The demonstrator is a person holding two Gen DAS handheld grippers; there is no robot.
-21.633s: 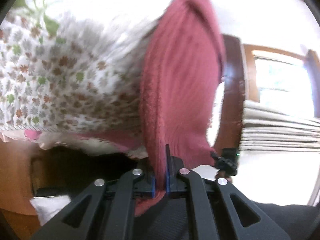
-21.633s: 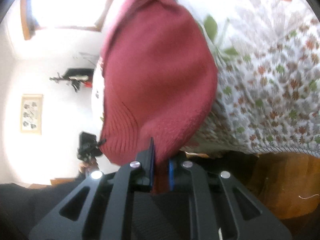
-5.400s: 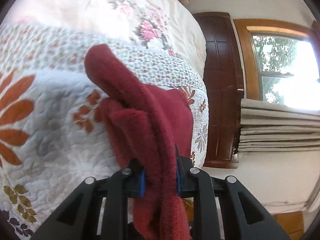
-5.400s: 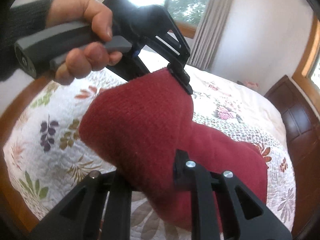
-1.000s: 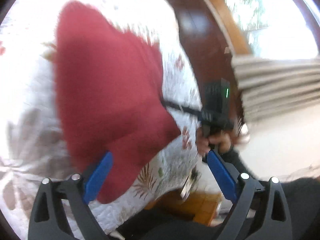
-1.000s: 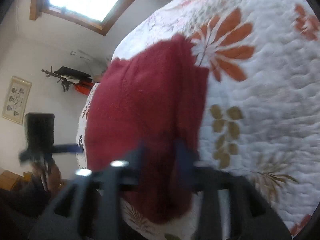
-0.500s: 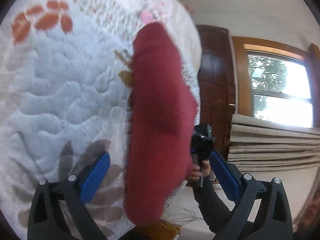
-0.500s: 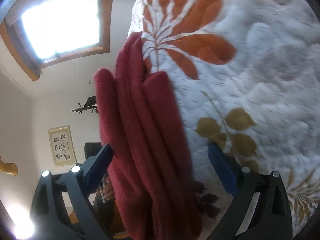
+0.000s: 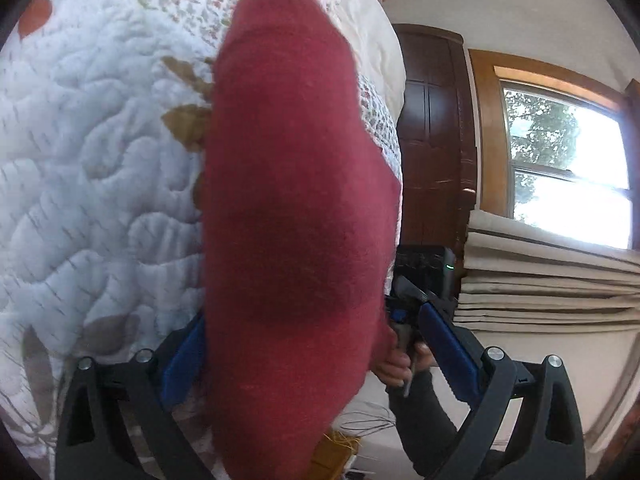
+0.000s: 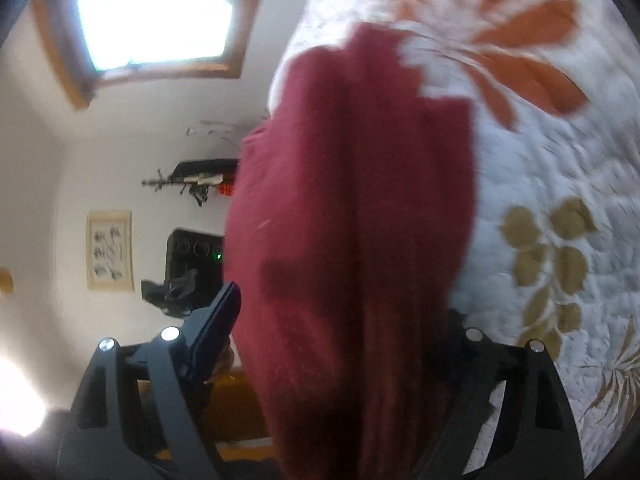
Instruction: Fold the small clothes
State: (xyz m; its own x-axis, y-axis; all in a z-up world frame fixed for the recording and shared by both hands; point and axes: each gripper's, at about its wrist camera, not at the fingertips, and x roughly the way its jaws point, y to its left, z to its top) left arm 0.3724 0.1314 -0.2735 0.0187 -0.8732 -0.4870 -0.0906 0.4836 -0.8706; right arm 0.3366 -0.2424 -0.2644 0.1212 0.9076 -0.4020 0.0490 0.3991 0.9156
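- Left gripper [image 9: 316, 344]: jaws spread wide, gripping nothing; the folded red garment [image 9: 292, 216] lies between them, running toward 12 o'clock.
- The garment rests on the bed's quilt [image 9: 92, 184], near the edge.
- Right gripper [image 10: 340, 332]: jaws also wide apart, straddling the same garment [image 10: 352, 216] without clamping it; quilt [image 10: 560, 160] at 2 o'clock.

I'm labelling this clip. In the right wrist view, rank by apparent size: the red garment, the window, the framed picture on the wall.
1. Red knitted garment, though it is closest to the camera.
2. Window.
3. Framed picture.
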